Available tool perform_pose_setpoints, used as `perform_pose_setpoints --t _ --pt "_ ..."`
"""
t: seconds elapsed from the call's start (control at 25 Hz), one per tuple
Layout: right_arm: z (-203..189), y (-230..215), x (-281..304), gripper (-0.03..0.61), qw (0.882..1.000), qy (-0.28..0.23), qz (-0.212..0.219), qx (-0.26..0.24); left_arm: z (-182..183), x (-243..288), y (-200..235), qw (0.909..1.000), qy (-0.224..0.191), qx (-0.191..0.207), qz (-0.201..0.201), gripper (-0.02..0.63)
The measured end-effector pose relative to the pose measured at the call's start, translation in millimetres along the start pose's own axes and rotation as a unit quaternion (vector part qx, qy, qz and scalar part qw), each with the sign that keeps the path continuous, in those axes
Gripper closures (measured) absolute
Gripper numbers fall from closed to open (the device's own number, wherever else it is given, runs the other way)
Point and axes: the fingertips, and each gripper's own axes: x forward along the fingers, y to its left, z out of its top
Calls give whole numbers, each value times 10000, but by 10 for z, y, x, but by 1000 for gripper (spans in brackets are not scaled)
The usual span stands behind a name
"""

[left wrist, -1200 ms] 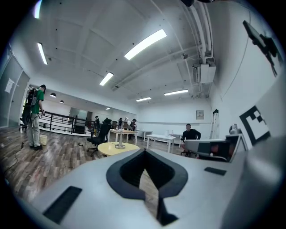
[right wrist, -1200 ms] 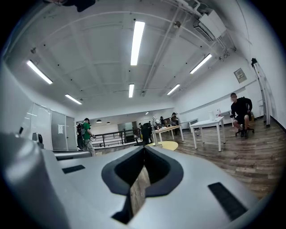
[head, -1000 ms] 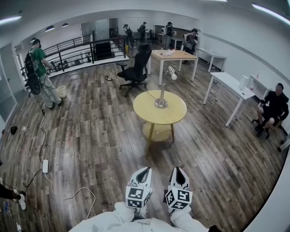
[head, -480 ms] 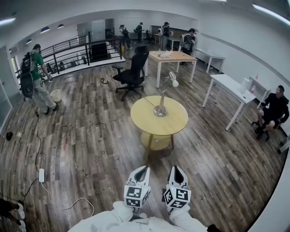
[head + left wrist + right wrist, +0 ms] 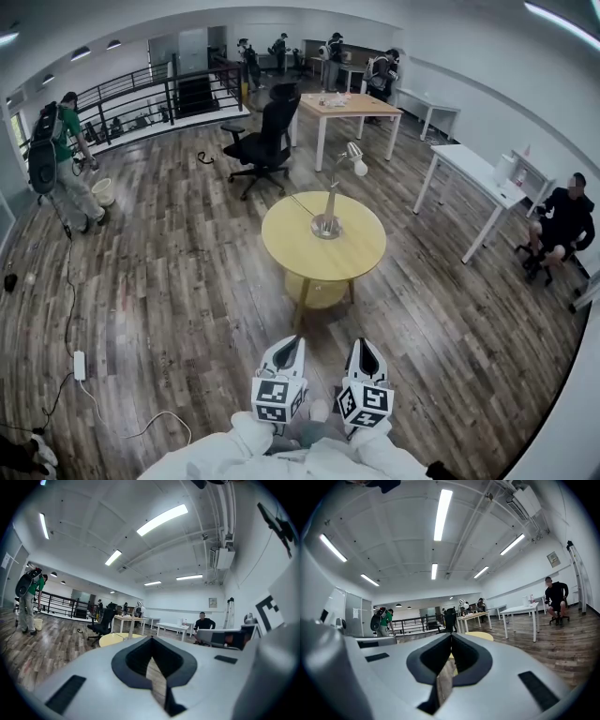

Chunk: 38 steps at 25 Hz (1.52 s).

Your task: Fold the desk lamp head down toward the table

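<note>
The desk lamp (image 5: 330, 202) stands on a round yellow table (image 5: 291, 248) ahead of me. Its arm is upright, its round base sits near the table's middle, and its white head (image 5: 356, 161) is raised to the upper right. Both grippers hang low in front of me, well short of the table. My left gripper (image 5: 296, 346) and right gripper (image 5: 365, 344) are side by side, each shut and empty. In the left gripper view the shut gripper (image 5: 151, 639) points toward the lamp (image 5: 137, 612). The right gripper view shows its shut gripper (image 5: 451, 636) with the table (image 5: 482, 635) beyond.
A black office chair (image 5: 265, 141) and a wooden desk (image 5: 352, 105) stand behind the table. A white desk (image 5: 473, 173) and a seated person (image 5: 562, 220) are at the right. A person with a backpack (image 5: 58, 159) stands at the left. A cable and power strip (image 5: 78, 366) lie on the floor.
The table and lamp have drawn nearer and lower in the head view as I move forward. Both grippers stay shut, side by side.
</note>
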Motion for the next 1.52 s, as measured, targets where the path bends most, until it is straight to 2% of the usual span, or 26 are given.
perform_pose_setpoints --t 0.36,0.64,1.04,1.52 --pt "-60 -47 447 568 10000 34 83 42 -66 335 233 9999 89 1 75 615" --pt "7 -206 1032 568 9997 20 222 59 -22 864 395 9998 113 43 186 615" --pt "261 -547 2054 568 9992 -27 396 48 199 1896 638 9993 112 58 342 616" --pt "448 -1076 3195 568 9991 -40 431 16 405 3174 813 9994 65 30 346 615"
